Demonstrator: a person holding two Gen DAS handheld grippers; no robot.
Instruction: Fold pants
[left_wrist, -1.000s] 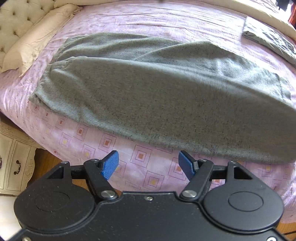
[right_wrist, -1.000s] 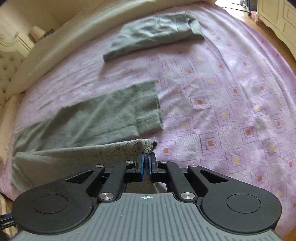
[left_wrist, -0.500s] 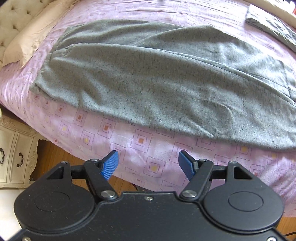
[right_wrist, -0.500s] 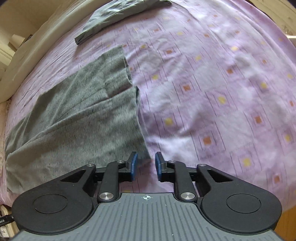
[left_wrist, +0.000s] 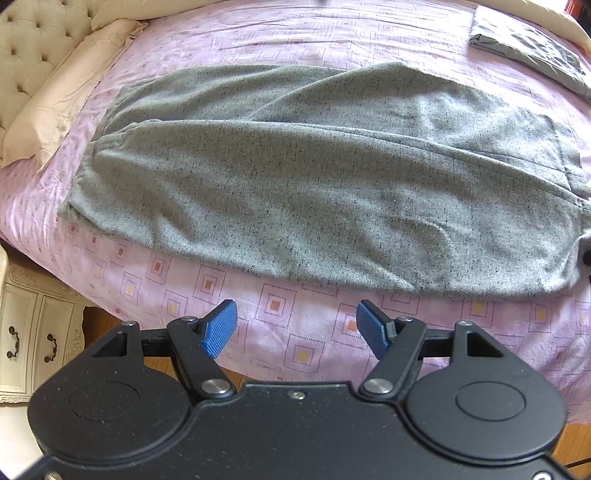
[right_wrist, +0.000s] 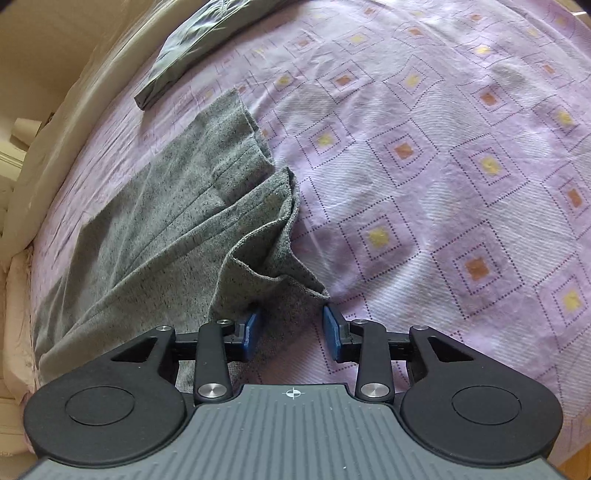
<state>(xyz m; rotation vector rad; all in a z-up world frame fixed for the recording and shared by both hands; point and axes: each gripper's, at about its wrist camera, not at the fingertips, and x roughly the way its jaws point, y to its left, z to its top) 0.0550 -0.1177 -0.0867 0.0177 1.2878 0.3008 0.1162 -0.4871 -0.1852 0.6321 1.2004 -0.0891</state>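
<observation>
Grey speckled pants (left_wrist: 295, 177) lie folded lengthwise across the pink patterned bed, one leg over the other. My left gripper (left_wrist: 297, 326) is open and empty, hovering off the near bed edge, short of the pants' near side. In the right wrist view the pants' leg ends (right_wrist: 207, 221) lie loose and rumpled, with a cuff corner (right_wrist: 295, 284) between the blue pads. My right gripper (right_wrist: 291, 328) is open, its jaws standing on either side of that cuff without pinching it.
A folded dark grey garment (left_wrist: 528, 44) lies at the far side of the bed, also in the right wrist view (right_wrist: 199, 44). A cream pillow (left_wrist: 62, 107) and tufted headboard (left_wrist: 29, 48) are at left. A white nightstand (left_wrist: 33, 332) stands below the bed edge.
My right gripper opened and let go of the pants' cuff, which now lies on the bed. The top leg has settled flat over the lower one. My left gripper stayed open and drew back slightly.
</observation>
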